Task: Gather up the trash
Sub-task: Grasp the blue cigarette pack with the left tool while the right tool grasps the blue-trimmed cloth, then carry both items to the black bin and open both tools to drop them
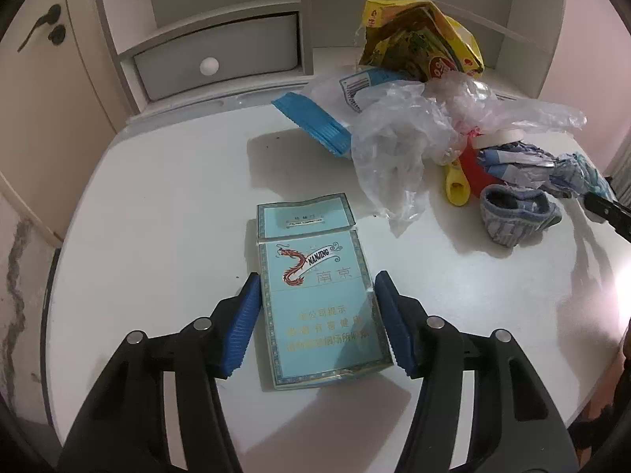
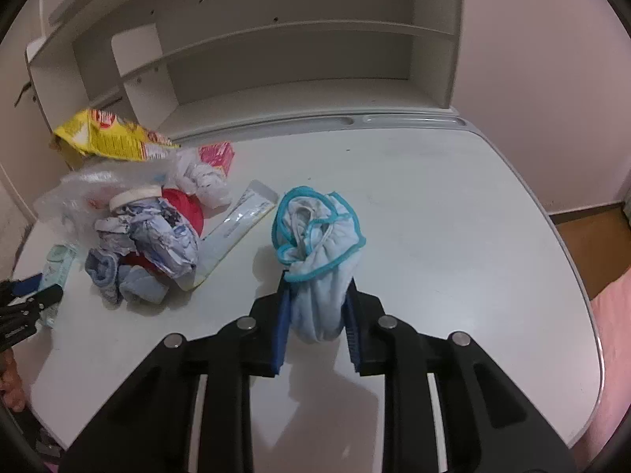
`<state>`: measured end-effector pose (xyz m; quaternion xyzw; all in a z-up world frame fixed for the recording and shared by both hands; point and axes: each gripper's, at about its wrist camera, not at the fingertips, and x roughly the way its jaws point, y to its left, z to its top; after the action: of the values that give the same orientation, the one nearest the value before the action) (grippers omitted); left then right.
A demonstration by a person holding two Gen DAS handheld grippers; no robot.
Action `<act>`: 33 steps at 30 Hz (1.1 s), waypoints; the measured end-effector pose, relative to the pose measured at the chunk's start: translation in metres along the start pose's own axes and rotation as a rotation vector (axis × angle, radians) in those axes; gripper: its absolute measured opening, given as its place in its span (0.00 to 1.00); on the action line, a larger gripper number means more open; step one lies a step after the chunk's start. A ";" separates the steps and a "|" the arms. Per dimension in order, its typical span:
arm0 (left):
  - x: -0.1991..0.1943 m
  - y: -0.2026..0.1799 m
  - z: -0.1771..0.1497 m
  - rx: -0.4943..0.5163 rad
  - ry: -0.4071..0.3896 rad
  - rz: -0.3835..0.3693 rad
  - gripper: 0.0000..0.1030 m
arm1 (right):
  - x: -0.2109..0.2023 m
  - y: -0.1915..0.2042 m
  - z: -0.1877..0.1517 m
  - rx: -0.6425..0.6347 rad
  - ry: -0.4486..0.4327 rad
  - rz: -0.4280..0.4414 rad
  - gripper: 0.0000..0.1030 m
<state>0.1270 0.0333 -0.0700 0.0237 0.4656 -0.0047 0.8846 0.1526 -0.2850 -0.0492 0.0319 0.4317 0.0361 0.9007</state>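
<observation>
A light blue Nanjing cigarette pack (image 1: 315,295) with its lid flipped open lies between the blue pads of my left gripper (image 1: 317,287). The jaws stand on both sides of the pack, touching or nearly touching its edges. My right gripper (image 2: 317,287) is shut on a bunched pale blue cloth with teal trim (image 2: 317,244) and holds it above the white desk (image 2: 453,236). The trash pile holds a yellow snack bag (image 1: 418,39), clear plastic bags (image 1: 410,134), crumpled blue paper (image 2: 157,232), a red container (image 2: 183,205) and a flat tube (image 2: 236,228).
A blue-striped pouch (image 1: 315,122) and a small knitted sock (image 1: 516,213) lie by the pile. A hutch with a drawer (image 1: 213,63) and shelves stands at the back of the desk. The right gripper's tip (image 1: 607,213) shows at the left view's right edge.
</observation>
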 end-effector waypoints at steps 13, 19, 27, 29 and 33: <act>-0.080 -0.058 0.011 0.090 -0.147 -0.051 0.55 | -0.094 -0.115 -0.051 0.221 -0.097 -0.101 0.23; -0.112 -0.137 0.024 0.216 -0.223 -0.165 0.55 | -0.136 -0.186 -0.100 0.377 -0.124 -0.182 0.23; -0.120 -0.345 0.004 0.524 -0.174 -0.521 0.55 | -0.186 -0.289 -0.224 0.633 -0.100 -0.348 0.23; -0.116 -0.405 -0.016 0.614 -0.126 -0.615 0.55 | -0.194 -0.310 -0.258 0.701 -0.085 -0.387 0.24; -0.098 -0.531 -0.082 0.846 0.052 -0.842 0.56 | -0.206 -0.347 -0.332 0.839 -0.033 -0.458 0.24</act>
<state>-0.0117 -0.4950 -0.0558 0.1876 0.4140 -0.5393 0.7089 -0.2217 -0.6406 -0.1275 0.2975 0.3907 -0.3412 0.8015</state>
